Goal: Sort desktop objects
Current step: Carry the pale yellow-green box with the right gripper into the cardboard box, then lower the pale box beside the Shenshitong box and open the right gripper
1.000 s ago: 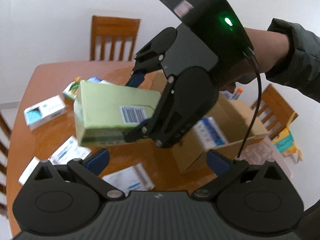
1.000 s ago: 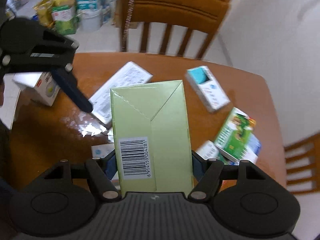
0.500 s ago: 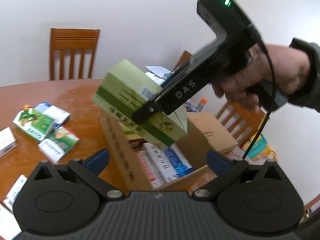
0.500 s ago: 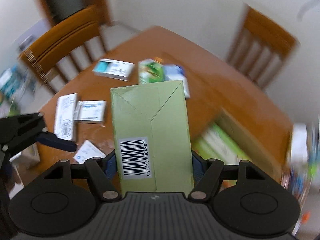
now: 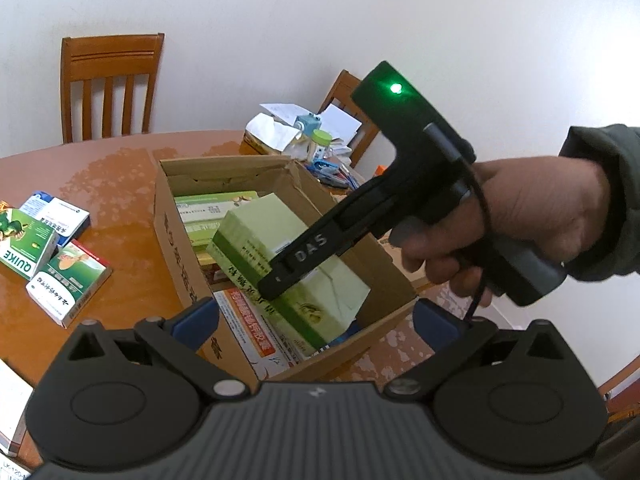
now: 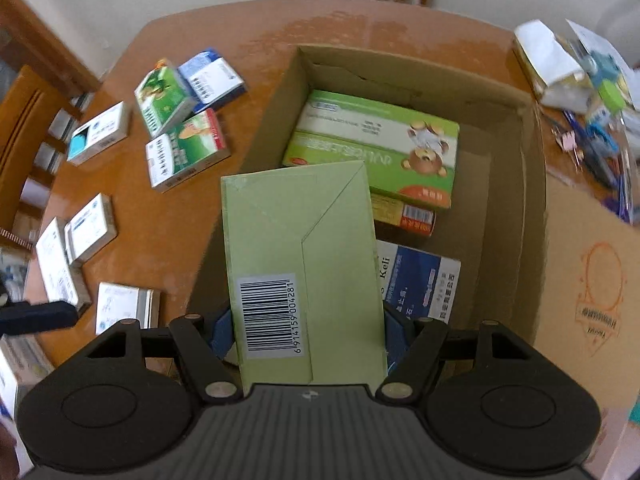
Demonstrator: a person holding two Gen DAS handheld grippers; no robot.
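Observation:
My right gripper (image 6: 306, 332) is shut on a pale green box (image 6: 296, 232) with a barcode label, its blue pads pressing both long sides. In the left wrist view that green box (image 5: 280, 256) hangs tilted in the mouth of the open cardboard carton (image 5: 176, 240), with a person's hand holding the right gripper (image 5: 288, 280) from the right. Inside the carton (image 6: 532, 200) lie a green bear-printed pack (image 6: 372, 148), a blue pack (image 6: 420, 280) and others. My left gripper (image 5: 316, 316) is open at the carton's near corner, holding nothing.
Several small medicine boxes (image 6: 180, 132) lie scattered on the brown table (image 6: 160, 220) left of the carton. Papers, a bottle and pens (image 6: 580, 80) crowd the far right corner. Wooden chairs (image 5: 108, 84) stand at the table's edges. A carton flap (image 6: 592, 280) lies flat at the right.
The right gripper has rolled and tipped downward, carrying the green box from above the table to the carton's opening. The left gripper has swung to face the carton.

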